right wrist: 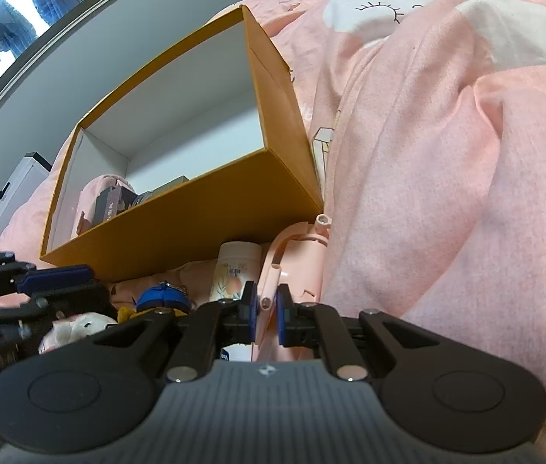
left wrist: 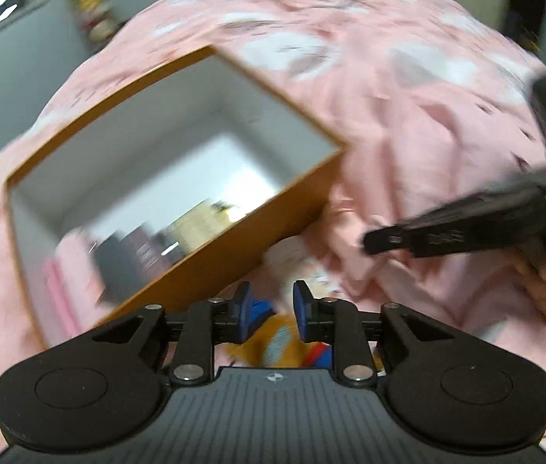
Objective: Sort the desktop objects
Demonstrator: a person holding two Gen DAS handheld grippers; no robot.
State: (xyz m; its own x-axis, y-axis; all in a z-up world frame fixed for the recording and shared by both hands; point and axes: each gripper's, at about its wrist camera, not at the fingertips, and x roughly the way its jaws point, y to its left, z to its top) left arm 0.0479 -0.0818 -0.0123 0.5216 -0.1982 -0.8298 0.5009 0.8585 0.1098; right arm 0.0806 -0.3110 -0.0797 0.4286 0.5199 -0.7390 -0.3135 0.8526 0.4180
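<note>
right tool (right wrist: 264, 315) pinches my thin pink plastic stand (right wrist: 273, 270): light, stiff, slick; left tool (left wrist: 271, 311) part-open, holding nothing.

Open orange box (right wrist: 195, 216) (objects inside)

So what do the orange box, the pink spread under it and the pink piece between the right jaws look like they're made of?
Orange box: looks like cardboard, matte orange outside, plain white inside; thin walls with sharp folded edges.
Pink spread: soft woven or brushed fabric, going by its folds, slight fuzz and printed cloud pattern.
Pink piece: probably moulded plastic, smooth with a slight sheen, thin rigid bars and a rounded hollow tip.
</note>
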